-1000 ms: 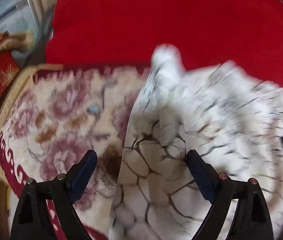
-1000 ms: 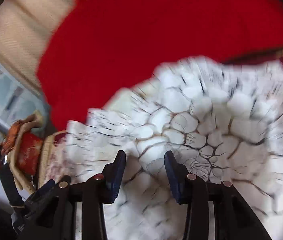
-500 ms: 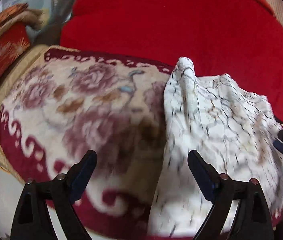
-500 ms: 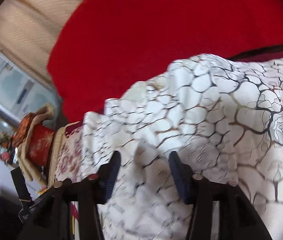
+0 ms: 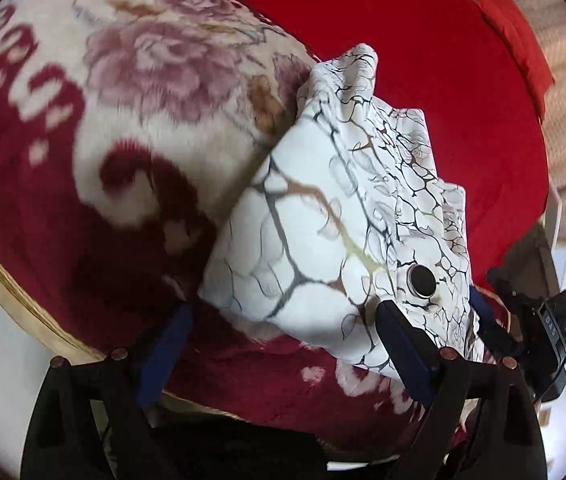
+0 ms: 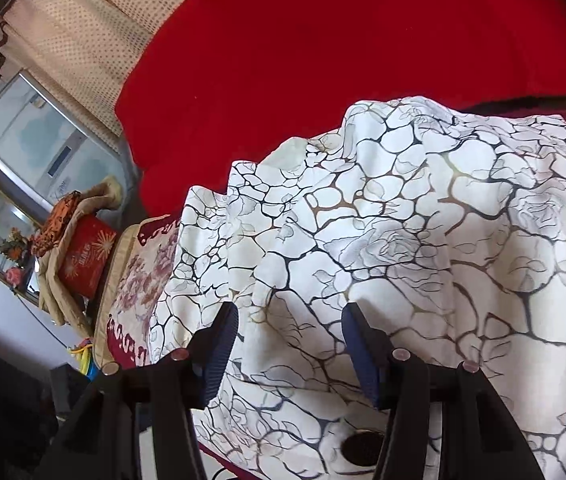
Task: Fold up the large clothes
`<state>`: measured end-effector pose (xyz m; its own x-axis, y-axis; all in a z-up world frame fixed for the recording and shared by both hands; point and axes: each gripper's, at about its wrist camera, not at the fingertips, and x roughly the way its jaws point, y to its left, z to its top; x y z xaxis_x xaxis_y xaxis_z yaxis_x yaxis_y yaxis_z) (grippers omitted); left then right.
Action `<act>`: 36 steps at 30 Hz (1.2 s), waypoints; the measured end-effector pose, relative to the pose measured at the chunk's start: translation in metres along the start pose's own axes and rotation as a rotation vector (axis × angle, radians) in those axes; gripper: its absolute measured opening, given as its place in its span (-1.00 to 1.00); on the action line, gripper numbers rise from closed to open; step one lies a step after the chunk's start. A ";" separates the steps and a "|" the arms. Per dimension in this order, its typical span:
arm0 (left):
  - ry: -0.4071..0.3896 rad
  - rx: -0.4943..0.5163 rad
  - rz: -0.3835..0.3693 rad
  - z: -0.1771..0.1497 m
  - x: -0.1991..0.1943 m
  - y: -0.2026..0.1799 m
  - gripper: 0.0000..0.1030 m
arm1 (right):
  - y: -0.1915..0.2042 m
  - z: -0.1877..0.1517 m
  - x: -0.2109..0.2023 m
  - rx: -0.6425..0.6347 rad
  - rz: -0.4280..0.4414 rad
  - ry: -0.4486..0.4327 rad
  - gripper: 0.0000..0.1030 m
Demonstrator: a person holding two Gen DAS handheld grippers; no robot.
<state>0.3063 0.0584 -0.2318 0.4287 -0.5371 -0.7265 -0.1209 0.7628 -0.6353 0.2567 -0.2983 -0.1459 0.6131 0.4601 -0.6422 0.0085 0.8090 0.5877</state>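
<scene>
We see a red blanket (image 5: 423,40) filling the backdrop in both wrist views. In front of it lies a floral plush blanket (image 5: 131,92), cream with pink roses and a maroon scroll border, gold-trimmed at the edge.

The white garment (image 5: 343,216), printed with a dark crackle-vein pattern and faint roses, lies bunched on that floral blanket, its far end against the red one. In the left wrist view its long axis runs diagonally: wide folded end low near the grippers, narrow crumpled tip pointing up and away toward the red blanket. A large dark button (image 5: 422,281) sits near the low right end. In the right wrist view the same cloth (image 6: 383,240) fills the lower right, in loose folds, with a dark round button (image 6: 361,449) at the bottom edge.

Left gripper (image 5: 283,356): jaws wide apart, nothing gripped. One blue pad is over the maroon border, the other at the garment's low edge; we can't tell if it touches.

Right gripper (image 6: 289,344): jaws about half open, they have just been opening. The cloth lies between and under the pads, and the pads don't press on it.

Containers: far left in the right wrist view there's a red box (image 6: 85,256) with a gold burst print, with tan cloth draped around it and an orange patterned item on top; contents not visible. Behind it, a grey-framed window (image 6: 31,144).
</scene>
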 end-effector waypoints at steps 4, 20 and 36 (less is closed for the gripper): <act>-0.053 -0.061 -0.016 0.006 0.009 -0.008 0.80 | -0.003 0.000 0.004 -0.001 0.004 0.010 0.12; -0.198 -0.123 -0.129 0.030 0.030 -0.026 0.54 | -0.026 0.006 0.023 0.073 -0.003 0.047 -0.43; -0.224 -0.110 -0.052 0.041 0.030 -0.038 -0.35 | -0.040 0.012 0.036 0.191 0.081 0.062 -0.46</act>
<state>0.3610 0.0279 -0.2187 0.6227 -0.4719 -0.6241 -0.1851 0.6862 -0.7035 0.2878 -0.3188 -0.1868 0.5683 0.5472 -0.6145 0.1147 0.6869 0.7177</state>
